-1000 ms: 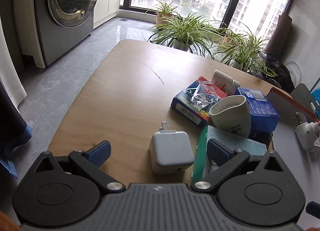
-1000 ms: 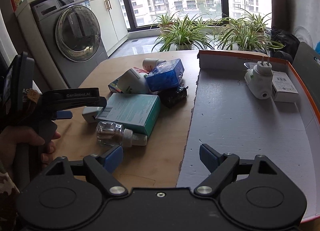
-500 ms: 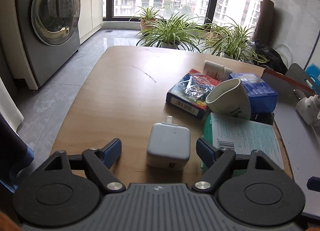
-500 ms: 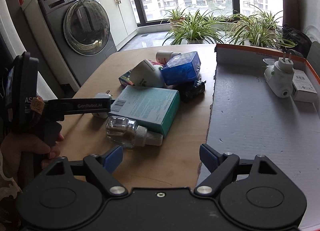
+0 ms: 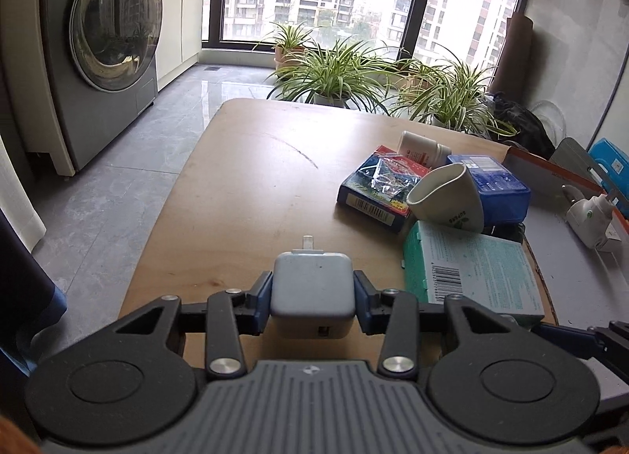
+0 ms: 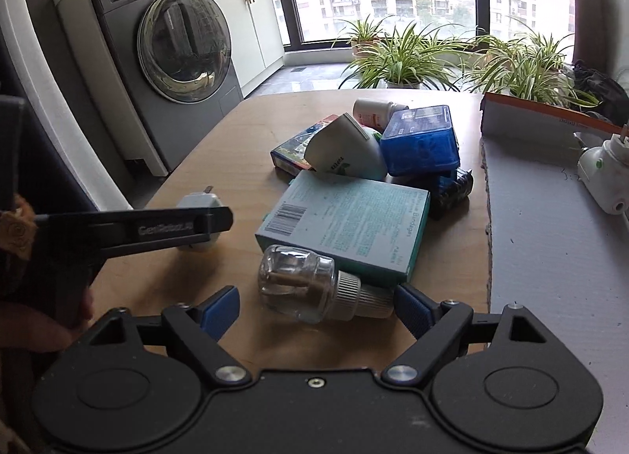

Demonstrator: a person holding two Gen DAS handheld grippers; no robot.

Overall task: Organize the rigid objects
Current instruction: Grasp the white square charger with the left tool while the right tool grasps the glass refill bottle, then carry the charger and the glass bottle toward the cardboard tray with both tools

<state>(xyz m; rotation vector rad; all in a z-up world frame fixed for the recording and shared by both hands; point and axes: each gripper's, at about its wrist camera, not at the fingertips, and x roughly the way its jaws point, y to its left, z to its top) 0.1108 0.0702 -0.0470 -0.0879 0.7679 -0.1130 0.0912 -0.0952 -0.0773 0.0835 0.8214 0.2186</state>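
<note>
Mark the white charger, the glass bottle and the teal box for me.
white charger [image 5: 312, 283], left wrist view, middle of its top face.
glass bottle [image 6: 295, 283], right wrist view, clear glass body.
teal box [image 6: 346, 222], right wrist view, middle of its printed top.

charger [image 5: 312, 290]: white, square, lying flat, prongs pointing away, clamped between the left claw's [image 5: 313, 301] pads
glass bottle [image 6: 298, 285]: clear, on its side, ribbed white cap to the right, between the right claw's [image 6: 316, 308] spread fingers
teal box [image 6: 346, 224]: flat, just beyond the bottle, touching it
</note>
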